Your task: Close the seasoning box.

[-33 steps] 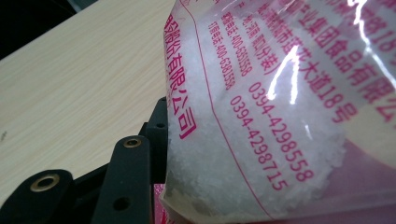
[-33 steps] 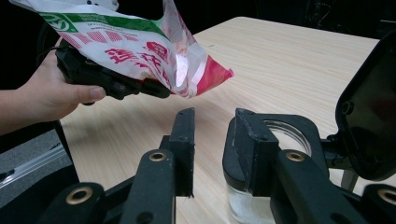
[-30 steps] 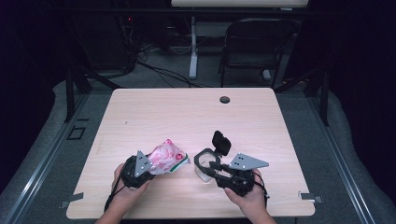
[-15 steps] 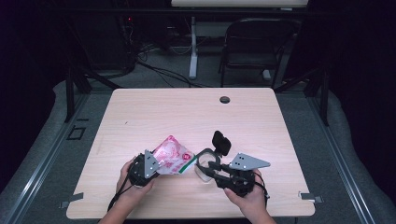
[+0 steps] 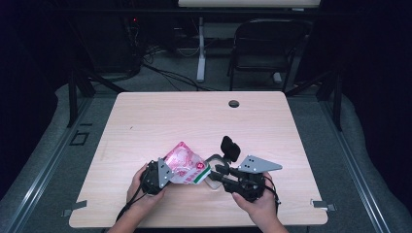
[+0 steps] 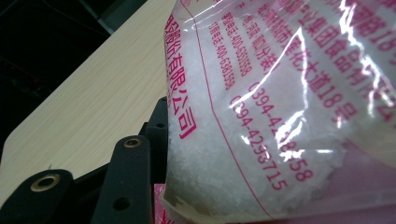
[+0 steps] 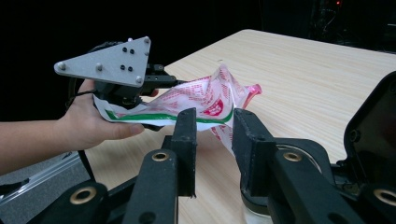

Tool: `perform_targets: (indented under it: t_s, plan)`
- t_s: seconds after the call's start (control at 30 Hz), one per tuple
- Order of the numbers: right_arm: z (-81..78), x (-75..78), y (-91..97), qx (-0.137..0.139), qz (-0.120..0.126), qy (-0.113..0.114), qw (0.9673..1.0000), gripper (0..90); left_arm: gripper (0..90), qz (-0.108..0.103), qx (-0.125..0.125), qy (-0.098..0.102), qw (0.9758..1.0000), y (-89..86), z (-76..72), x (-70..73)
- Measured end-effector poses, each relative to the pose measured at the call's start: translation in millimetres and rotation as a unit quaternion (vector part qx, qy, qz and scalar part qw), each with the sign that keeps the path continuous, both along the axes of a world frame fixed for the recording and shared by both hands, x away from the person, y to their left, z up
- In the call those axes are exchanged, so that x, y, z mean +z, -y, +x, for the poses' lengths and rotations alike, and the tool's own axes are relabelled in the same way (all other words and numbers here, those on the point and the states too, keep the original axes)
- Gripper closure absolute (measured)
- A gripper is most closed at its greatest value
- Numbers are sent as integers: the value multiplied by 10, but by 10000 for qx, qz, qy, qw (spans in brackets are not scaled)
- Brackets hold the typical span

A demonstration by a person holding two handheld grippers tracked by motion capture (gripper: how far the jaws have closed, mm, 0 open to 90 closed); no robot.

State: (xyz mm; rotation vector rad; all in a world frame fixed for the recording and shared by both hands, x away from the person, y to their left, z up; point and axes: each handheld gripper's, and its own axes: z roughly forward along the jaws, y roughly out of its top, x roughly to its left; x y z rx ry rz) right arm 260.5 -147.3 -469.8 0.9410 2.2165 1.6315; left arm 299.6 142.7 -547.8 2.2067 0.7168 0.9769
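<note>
Left claw [image 5: 167, 173] clamped on one end of a clear plastic pouch with pink print and a green stripe, packed with white crystals [image 5: 185, 167]; same pouch pressed close against the lens in the left gripper view [image 6: 289, 116], one black jaw seen beside it. Pouch held above the pale wooden surface [image 5: 194, 116], near its front edge, slanting toward the right claw [image 5: 219, 165]. From the right gripper view, pouch [image 7: 201, 105] hanging ahead of the right claw [image 7: 214, 135], its lower corner dipping toward the gap between the two black jaws; jaws just been closing, pads apart and not pressing on the plastic. Small clear round container [image 5: 212, 180] resting on the surface under the right claw, partly hidden. Left hand [image 7: 93, 121] wrapped around the gripper body.
</note>
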Motion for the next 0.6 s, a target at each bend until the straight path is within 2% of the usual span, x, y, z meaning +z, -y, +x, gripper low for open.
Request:
perform_targets:
  t_s: [0.07, 0.23, 0.27, 0.4, 0.43, 0.47, 0.53, 0.6]
  plan:
    - [0, 4, -7, 1, -15, 12, 10000, 708, 582, 20, -5, 2, 10000, 3, -1, -1]
    - [-35, 42, -69, 62, -360, 233, 9991, 708, 582, 34, 11, 46, 10000, 15, -7, -12]
    - [-35, 42, -69, 62, -360, 233, 9991, 708, 582, 46, 28, 60, 10000, 17, -7, -12]
    - [-57, 11, -79, 39, -545, 300, 9981, 708, 582, 86, 71, 80, 9999, 15, -9, -6]
    - [-68, -23, -76, -26, -696, 370, 9969, 708, 582, 67, 77, 76, 9999, 15, -10, -8]
    - [-68, -23, -76, -26, -696, 370, 9969, 708, 582, 75, 81, 70, 9999, 13, -11, -7]
    - [-85, -47, -75, -93, -912, 485, 9946, 707, 582, 91, 90, 88, 9999, 13, -9, -6]
    - [-118, -65, -102, -187, -1262, 762, 9889, 703, 582, 130, 105, 96, 9998, 16, -9, -6]
